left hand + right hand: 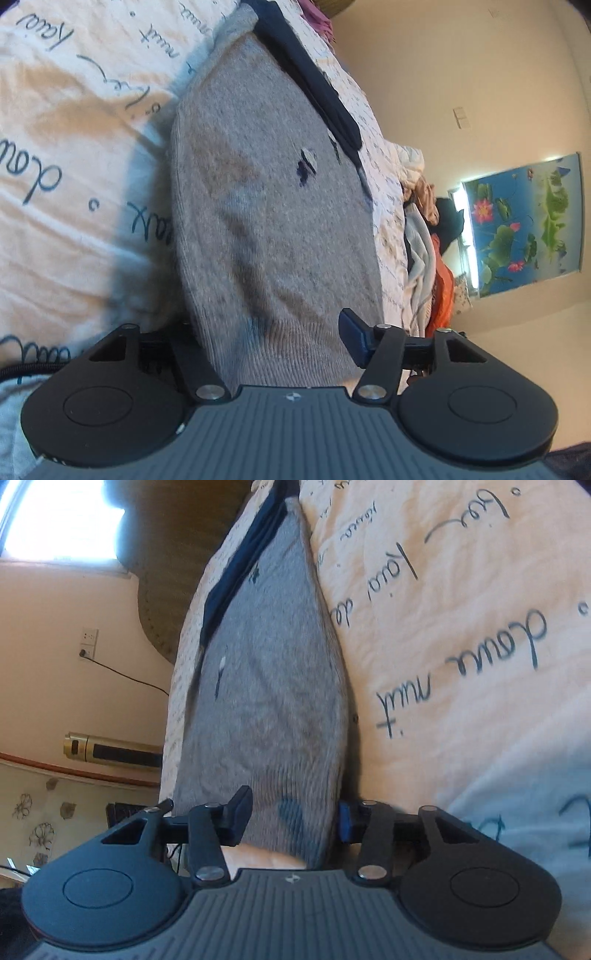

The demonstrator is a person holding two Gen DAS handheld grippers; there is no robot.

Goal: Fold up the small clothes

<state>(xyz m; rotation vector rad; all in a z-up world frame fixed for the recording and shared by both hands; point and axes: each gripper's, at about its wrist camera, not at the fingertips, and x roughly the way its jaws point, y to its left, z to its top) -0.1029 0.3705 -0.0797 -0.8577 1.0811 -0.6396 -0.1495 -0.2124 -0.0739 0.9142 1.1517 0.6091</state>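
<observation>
1. Cream bedding printed with dark cursive script (66, 122) is filling the scene, and a grey knitted garment (273, 221) is lying stretched across it.
2. Nearest the left wrist camera, the left gripper (273, 343) is sitting with its jaws spread wide, the garment's ribbed hem running between the fingers; I cannot tell whether they are actually pinching it.
3. Over on the right wrist camera, the right gripper (291, 821) is likewise standing parted, the same ribbed hem lying between its two fingers, a dark blue patch (290, 814) showing on the knit just there.
4. A little farther up the grey garment, a small navy and white embroidered motif (306, 164) is showing on its face.
5. Along the garment's far edge a navy band of fabric (314, 77) is running lengthwise, touching the grey knit.
6. Beyond the garment, at the bed's edge, a heap of mixed clothes (432, 266) is piling up, orange and white among them.
7. Farthest from the garment, a lotus flower poster (521, 225) is hanging on the wall, and in the right view a wall socket (88, 642) is showing with a cable plugged in.
</observation>
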